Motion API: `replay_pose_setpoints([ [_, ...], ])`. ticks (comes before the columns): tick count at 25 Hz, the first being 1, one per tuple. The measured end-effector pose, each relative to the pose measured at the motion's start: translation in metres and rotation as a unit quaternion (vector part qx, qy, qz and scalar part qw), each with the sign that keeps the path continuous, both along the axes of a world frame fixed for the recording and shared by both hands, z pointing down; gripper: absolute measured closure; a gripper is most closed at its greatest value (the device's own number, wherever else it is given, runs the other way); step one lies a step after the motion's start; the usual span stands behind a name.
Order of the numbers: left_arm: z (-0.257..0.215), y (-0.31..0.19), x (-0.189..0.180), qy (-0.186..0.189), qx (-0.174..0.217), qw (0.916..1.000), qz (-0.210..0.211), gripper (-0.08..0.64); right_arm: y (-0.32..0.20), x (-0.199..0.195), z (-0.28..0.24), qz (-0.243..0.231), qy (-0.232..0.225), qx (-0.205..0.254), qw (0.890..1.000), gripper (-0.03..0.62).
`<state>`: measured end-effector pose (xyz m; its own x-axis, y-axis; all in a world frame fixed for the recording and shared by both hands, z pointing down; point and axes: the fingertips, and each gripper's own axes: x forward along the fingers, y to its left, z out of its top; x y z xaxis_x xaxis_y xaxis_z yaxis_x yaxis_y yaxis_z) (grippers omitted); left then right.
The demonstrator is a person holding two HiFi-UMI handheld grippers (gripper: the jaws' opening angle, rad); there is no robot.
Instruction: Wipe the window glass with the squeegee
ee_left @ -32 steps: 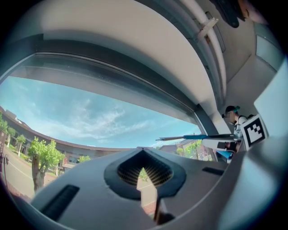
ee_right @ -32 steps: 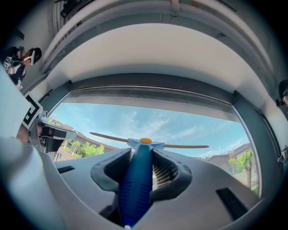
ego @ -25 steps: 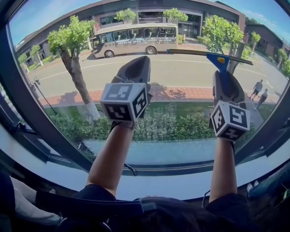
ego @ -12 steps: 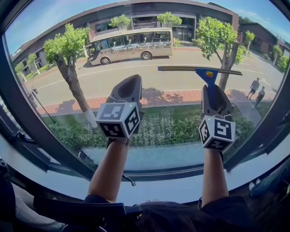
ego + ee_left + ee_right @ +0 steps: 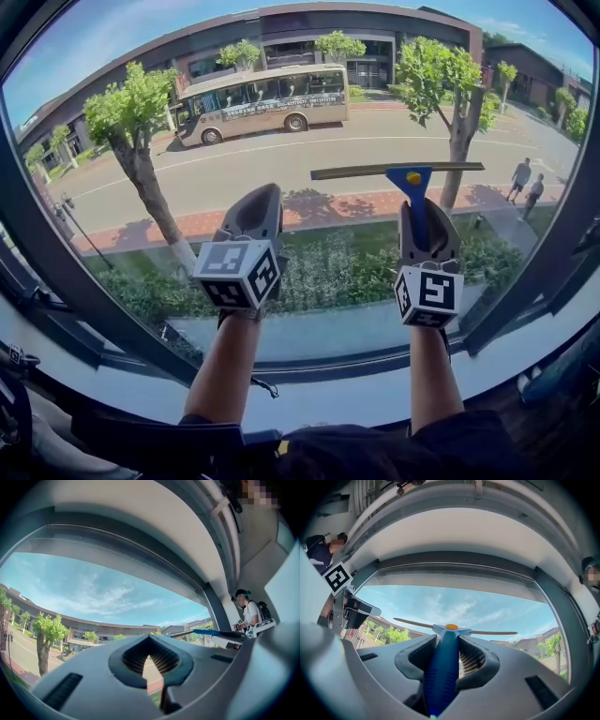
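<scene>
Squeegee (image 5: pixel 412 187) in the head view lies with its blade level across the window glass (image 5: pixel 309 112), stem running down into my right tool (image 5: pixel 424 225). My left tool (image 5: pixel 258 211) hangs well apart on the left. The left gripper view shows that tool pinched together on nothing. The right gripper view shows mine clamped on the blue handle (image 5: pixel 440 677), with the blade crosswise ahead, so I judge the pull runs downward.

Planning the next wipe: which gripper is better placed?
Right. The right gripper clamps the squeegee by its handle, blade up at the window glass; the left gripper has its jaws shut on nothing.
</scene>
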<state>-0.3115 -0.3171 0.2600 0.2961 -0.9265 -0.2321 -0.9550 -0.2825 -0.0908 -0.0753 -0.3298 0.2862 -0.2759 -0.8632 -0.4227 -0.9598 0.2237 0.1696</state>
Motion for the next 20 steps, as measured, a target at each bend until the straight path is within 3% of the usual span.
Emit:
replay_pose_setpoints([
  [20,0.034,0.001,-0.001,0.006,-0.035,0.9993,-0.01,0.56,0.002,0.002,0.048,0.0,0.006,-0.02,1.0,0.449],
])
